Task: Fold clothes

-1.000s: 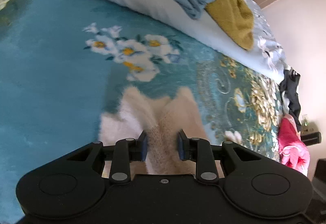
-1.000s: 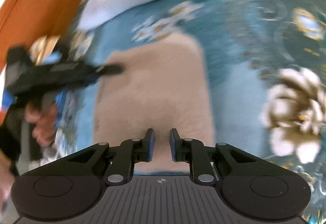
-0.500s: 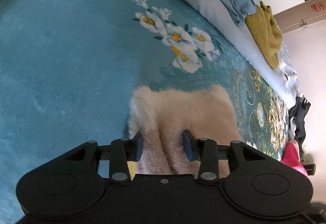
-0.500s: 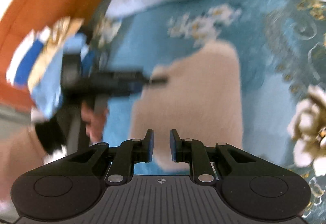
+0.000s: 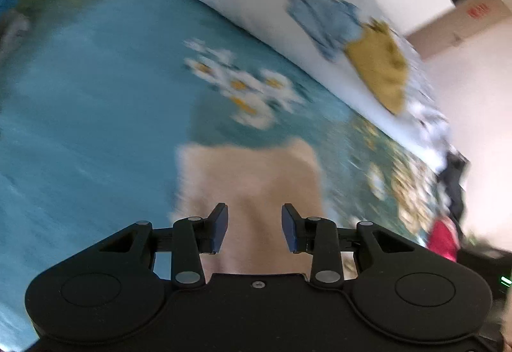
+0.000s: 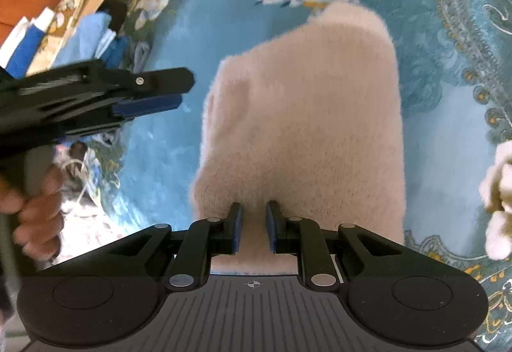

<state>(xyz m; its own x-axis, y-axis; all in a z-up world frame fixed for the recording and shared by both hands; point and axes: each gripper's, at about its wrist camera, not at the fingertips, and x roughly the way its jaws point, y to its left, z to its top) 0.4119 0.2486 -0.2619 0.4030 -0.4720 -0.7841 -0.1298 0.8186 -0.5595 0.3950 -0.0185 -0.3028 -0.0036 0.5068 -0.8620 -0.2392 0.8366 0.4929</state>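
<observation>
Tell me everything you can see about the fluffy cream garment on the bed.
The cream garment is fuzzy, plush-looking knit, folded into a rough upright rectangle with rounded corners and a small raised fold near its upper left. It lies flat on the teal floral blanket, below the white daisy print. The right gripper is shut on its near edge. The left gripper is off to its left, jaws closing, not touching it.

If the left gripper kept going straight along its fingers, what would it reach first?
Most likely the fluffy beige garment, lying straight ahead of the left gripper on the teal blanket; blur leaves the gap unclear.
</observation>
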